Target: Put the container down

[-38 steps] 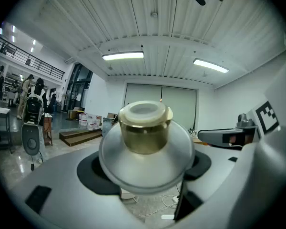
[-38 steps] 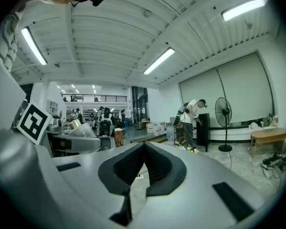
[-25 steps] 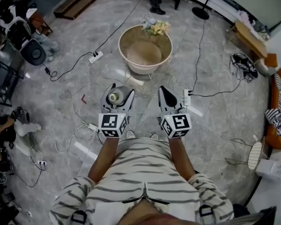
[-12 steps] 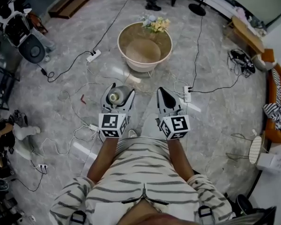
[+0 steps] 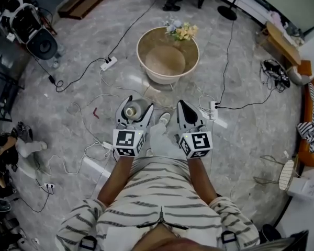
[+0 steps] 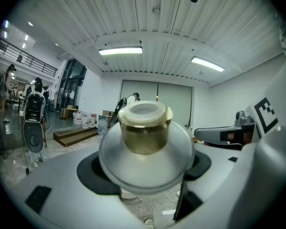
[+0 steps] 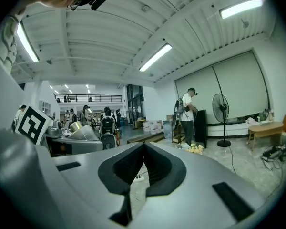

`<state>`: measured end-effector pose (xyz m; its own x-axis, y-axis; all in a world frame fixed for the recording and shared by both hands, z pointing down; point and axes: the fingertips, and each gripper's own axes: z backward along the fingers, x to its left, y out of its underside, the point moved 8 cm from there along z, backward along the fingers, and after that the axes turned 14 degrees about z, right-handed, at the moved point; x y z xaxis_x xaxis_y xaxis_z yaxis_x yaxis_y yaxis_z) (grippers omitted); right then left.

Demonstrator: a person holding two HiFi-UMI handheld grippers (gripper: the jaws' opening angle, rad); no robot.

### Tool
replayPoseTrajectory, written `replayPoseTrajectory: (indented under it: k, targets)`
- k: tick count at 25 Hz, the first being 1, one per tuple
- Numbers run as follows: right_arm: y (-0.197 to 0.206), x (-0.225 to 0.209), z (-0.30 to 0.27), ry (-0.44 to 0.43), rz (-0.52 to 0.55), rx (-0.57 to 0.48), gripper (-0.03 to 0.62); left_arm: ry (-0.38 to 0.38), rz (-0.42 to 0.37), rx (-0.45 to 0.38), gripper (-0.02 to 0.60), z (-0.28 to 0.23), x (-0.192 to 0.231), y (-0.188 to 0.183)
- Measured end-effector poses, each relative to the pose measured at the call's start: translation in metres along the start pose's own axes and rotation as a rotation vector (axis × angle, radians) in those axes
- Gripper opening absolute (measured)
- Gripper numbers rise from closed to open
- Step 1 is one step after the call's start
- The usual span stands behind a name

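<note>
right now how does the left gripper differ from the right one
The left gripper grips a container with a gold cap; the right gripper holds nothing. The left gripper's fingers stand wide apart around it; the right gripper's fingers are closed together. Both point forward, side by side.

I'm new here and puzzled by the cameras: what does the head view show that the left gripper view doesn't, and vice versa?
Head view only: a round basin with flowers at its rim, and the person's striped shirt. Left gripper view only: the ceiling lights overhead. Both: the container clamped in the left claw, with the right claw beside it.
</note>
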<state>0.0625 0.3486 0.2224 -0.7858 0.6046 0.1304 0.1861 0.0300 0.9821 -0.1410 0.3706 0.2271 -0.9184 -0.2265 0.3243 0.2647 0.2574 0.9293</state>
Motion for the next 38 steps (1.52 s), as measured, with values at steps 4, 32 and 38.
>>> replayPoseTrajectory:
  k: [4,32,38]
  targets:
    - [0.008,-0.016,-0.035,-0.007,-0.016,0.019,0.008,0.004,-0.007,0.012,0.331,-0.035,0.013,-0.007]
    - [0.017,-0.212,-0.256,-0.036,-0.053,0.063,0.008,0.0,-0.018,0.088,0.331,-0.323,0.058,-0.061]
    - [0.037,-0.233,-0.282,-0.027,-0.073,0.081,0.008,-0.006,-0.024,0.122,0.331,-0.351,0.067,-0.052]
